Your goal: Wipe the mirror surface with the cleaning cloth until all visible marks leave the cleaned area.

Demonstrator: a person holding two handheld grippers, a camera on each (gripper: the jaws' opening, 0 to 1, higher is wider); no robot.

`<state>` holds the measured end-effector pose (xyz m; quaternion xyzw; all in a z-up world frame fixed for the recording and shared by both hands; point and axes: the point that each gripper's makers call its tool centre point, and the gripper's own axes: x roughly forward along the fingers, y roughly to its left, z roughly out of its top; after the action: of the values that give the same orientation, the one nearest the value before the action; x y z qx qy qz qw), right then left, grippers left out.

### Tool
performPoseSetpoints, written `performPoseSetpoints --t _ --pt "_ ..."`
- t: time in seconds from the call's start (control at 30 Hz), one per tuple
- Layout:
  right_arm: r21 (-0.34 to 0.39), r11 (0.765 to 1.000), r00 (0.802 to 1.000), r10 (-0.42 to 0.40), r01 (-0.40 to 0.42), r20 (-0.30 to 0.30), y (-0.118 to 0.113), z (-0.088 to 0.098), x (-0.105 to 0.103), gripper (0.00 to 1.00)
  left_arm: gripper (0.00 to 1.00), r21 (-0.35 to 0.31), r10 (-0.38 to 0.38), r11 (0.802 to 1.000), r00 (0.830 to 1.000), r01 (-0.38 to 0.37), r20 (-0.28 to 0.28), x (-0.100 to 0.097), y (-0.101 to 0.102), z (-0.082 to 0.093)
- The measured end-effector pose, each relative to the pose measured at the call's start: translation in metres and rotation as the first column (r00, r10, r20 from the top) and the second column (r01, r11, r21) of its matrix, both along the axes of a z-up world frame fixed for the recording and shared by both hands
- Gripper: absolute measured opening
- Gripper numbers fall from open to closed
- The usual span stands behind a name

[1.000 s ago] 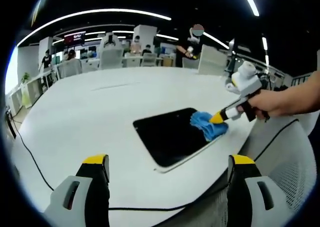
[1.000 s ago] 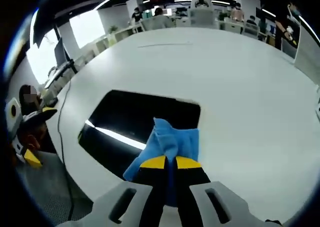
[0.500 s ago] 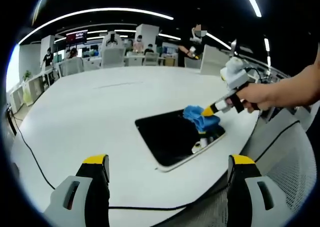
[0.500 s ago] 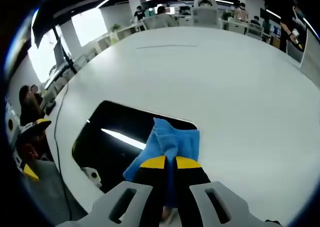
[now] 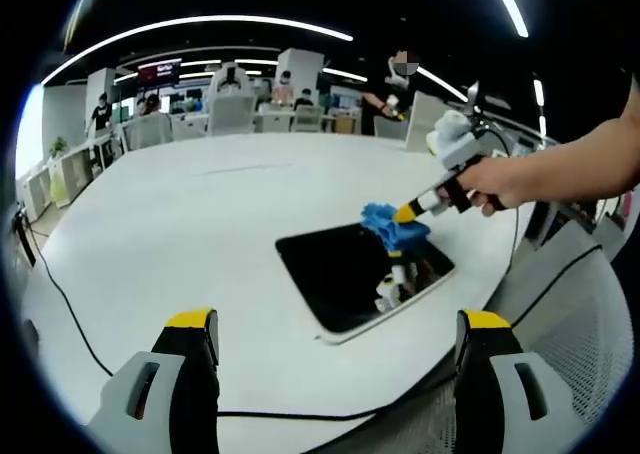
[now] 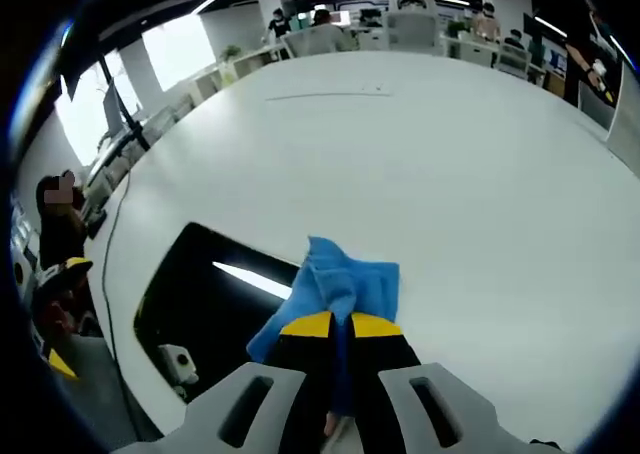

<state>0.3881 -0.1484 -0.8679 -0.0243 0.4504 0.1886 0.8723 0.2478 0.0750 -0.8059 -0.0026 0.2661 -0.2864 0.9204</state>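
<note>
Cloth (image 5: 393, 224) swept to mirror's (image 5: 345, 274) far edge — lifted.

At the bottom centre of the frame the right tool (image 6: 333, 326) has its yellow-tipped jaws pressed together on a bunched blue cleaning cloth (image 6: 340, 289). The cloth sits at the right edge of the dark mirror (image 6: 205, 294), which lies in the lower left on the white counter (image 6: 450, 174). A bright streak of light reflects in the mirror.

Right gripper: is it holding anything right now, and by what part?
Yes. The right gripper is shut on the blue cleaning cloth, pinching a bunched near edge between its yellow-tipped fingers. The left gripper is open and holds nothing.
</note>
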Motion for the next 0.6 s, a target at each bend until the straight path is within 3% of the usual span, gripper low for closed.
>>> performPoseSetpoints --t 0.6 --pt "0.008 1.0 1.0 -0.003 0.002 0.026 0.0007 0.0002 0.0088 0.0 0.99 -0.002 0.009 1.0 1.0 -0.009 0.002 0.0005 0.0014 0.0005"
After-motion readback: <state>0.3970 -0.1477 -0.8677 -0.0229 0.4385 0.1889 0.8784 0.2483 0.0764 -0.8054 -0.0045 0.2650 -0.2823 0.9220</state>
